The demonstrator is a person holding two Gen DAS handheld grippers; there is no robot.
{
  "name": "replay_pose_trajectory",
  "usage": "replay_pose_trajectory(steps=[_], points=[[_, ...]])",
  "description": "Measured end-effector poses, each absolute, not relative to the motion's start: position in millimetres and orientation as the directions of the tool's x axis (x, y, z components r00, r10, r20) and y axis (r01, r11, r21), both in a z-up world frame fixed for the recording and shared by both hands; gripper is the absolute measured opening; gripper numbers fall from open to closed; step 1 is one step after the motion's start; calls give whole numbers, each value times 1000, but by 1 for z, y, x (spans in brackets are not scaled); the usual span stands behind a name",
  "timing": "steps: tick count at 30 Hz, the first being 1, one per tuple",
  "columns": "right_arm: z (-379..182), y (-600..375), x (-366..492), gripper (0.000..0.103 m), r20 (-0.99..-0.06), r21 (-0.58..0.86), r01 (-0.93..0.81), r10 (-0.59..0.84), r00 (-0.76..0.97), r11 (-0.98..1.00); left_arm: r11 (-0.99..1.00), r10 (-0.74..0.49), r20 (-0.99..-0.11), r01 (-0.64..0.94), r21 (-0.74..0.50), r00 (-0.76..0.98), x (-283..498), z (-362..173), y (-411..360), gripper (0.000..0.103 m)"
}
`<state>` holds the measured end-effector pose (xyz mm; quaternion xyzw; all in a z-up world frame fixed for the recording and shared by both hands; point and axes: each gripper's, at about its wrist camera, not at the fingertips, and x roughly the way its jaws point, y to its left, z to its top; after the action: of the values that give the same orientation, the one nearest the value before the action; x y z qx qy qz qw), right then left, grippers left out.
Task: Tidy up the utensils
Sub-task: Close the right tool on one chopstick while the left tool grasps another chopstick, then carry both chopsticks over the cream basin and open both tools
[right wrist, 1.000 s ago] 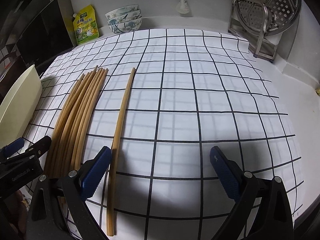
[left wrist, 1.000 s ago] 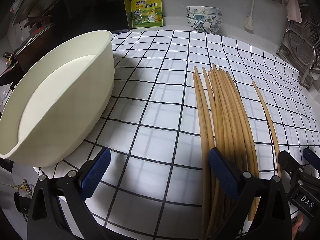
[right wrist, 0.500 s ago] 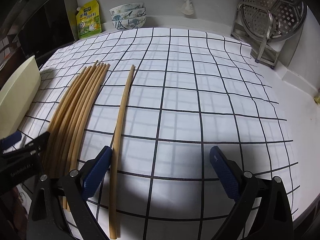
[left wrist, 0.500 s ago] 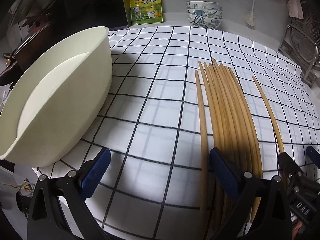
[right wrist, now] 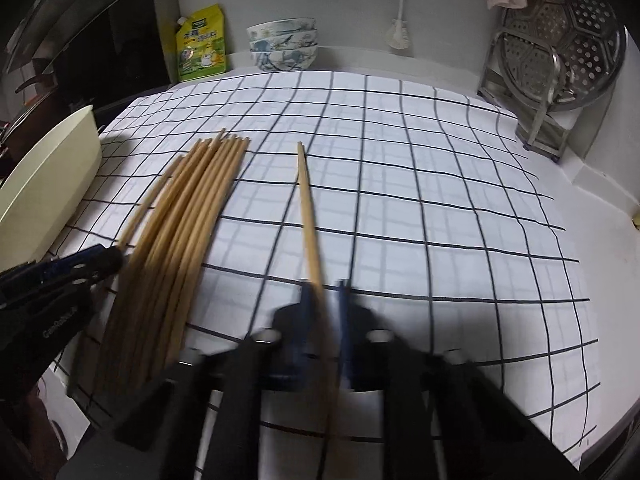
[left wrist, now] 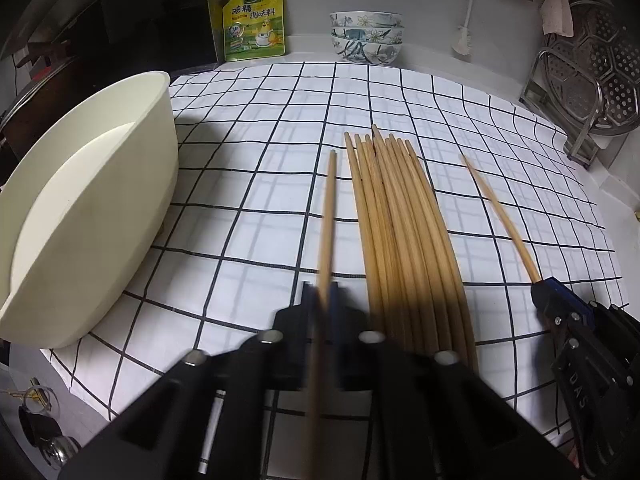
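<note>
1. The left gripper has just snapped closed, its blue pads pinched on a single chopstick that lies a little to the left of the main bundle; the stick runs forward from between the jaws, its far tip over the checked cloth.
2. The right gripper has likewise just been closing and now clamps the lone chopstick lying apart on the right of the bundle; that stick passes between its pads and points away toward the back wall.
3. So each gripper grips one stick; whether either stick is lifted clear of the cloth I cannot tell.
4. The rest of the chopsticks lie side by side in the bundle on the cloth, between the two grippers, untouched.
5. The cream basin stands at the cloth's left edge; nothing shows inside it from here; whether it is the intended container is only a guess.
6. Judged from this, the task is barely begun: two sticks are seized, none is put away, and the whole bundle remains to be sorted.
</note>
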<state>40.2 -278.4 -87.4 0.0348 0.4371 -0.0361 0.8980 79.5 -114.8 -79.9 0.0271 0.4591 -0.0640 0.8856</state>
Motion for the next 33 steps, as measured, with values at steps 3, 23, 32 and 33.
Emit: replay_pose_trajectory(steps=[3,23,32,33], points=[[-87,-284,39,6,-787,66,103,-12,617,992,989,-110,-820,147,-33,562,79,-79,-112,7],[14,-163,48,6,-611,224,-150,259,748,963,985,-172,-627,148,-91,760,63,45,8,7],[18,-30,122,6,-646,216,-332,390,657,918,996,-35,-624,-25,-88,780,98,40,122,7],[15,-20,129,6,-655,220,-340,397,642,914,995,-29,-633,-36,-89,774,104,37,130,7]])
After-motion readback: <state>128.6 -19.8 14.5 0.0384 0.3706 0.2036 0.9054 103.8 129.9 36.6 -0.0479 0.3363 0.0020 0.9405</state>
